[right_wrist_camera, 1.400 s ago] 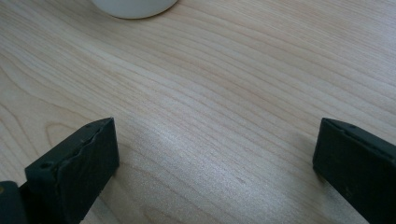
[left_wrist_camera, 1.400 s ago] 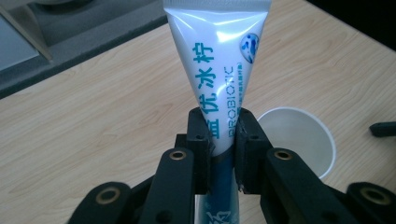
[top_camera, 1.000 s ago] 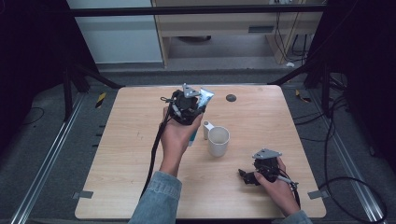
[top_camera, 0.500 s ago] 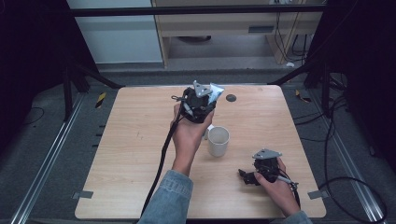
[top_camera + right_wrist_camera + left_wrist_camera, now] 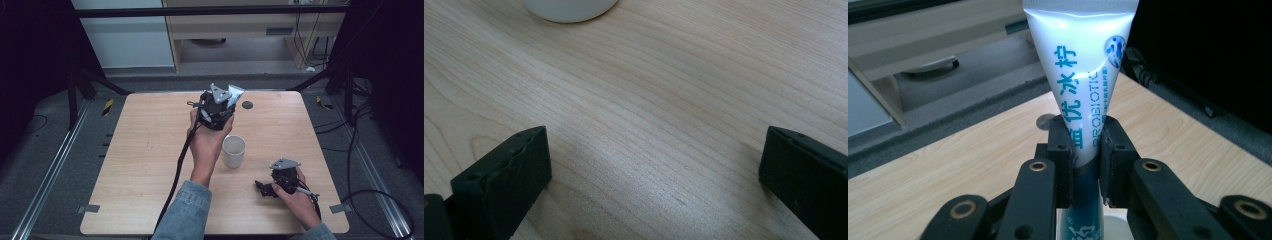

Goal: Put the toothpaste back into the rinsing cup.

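Note:
My left gripper (image 5: pixel 225 102) is raised over the back middle of the wooden table (image 5: pixel 140 165) and is shut on a white and blue toothpaste tube (image 5: pixel 1083 90). The tube (image 5: pixel 234 92) stands with its flat crimped end up, pinched between both jaws near its lower part. A white cup (image 5: pixel 233 151) stands on the table just in front of that hand; its rim (image 5: pixel 1113 227) peeks out below the jaws. My right gripper (image 5: pixel 261 187) rests low at the front right, open, its jaws wide apart with bare wood between them (image 5: pixel 654 165). The cup base (image 5: pixel 570 9) lies ahead of it.
A small dark round hole (image 5: pixel 247 104) marks the table near its back edge, right of the tube. Black cables (image 5: pixel 175 175) trail from both grippers toward the front edge. A cabinet (image 5: pixel 235 30) and dark frame legs stand beyond the table.
My left hand has carried the tube further back and to the right, up over the area behind the cup. The right gripper has stayed where it was.

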Demonstrator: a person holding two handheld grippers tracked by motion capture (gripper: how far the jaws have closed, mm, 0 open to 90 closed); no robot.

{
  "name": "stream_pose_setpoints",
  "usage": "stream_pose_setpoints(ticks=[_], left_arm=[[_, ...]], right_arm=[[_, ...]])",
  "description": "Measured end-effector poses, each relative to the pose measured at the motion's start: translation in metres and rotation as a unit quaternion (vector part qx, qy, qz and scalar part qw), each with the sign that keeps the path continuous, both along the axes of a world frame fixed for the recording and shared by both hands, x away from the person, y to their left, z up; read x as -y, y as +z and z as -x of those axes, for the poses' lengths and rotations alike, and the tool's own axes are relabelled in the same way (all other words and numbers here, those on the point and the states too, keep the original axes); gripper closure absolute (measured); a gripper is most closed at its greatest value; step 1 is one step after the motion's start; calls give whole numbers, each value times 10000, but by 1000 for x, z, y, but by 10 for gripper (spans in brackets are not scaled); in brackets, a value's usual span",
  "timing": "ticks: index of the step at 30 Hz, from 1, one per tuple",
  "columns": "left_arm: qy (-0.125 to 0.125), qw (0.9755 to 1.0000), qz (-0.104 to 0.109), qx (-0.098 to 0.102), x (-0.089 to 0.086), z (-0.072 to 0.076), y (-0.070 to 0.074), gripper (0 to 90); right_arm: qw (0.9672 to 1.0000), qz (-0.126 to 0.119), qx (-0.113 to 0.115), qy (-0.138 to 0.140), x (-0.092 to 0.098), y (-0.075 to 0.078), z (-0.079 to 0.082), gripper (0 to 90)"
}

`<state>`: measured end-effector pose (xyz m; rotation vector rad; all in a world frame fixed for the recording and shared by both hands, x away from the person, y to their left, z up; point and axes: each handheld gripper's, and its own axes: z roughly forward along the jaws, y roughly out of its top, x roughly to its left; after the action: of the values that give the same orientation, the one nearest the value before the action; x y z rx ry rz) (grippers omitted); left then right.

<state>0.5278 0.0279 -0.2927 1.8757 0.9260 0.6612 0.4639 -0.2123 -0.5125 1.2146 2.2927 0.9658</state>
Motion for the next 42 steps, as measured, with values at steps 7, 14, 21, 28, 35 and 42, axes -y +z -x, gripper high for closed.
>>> stream_pose_setpoints(ticks=[7,14,21,28,35,42], left_arm=[[-2,9997,-46,251,8,3,10,780],[80,9992,8,400,11,6,12,780],[-18,9982,110,597,17,9,4,779],[105,9958,345,839,16,8,-6,779],[205,9912,798,1040,16,7,-19,779],[195,9918,788,982,17,6,-32,779]], right_arm=[[10000,1,3,1,0,0,0,5],[10000,-3,0,-9,0,0,0,6],[10000,-12,-9,-12,0,0,0,6],[10000,-3,2,-1,0,0,0,6],[10000,-13,18,-22,0,0,0,6],[10000,-6,36,17,1,0,0,6]])
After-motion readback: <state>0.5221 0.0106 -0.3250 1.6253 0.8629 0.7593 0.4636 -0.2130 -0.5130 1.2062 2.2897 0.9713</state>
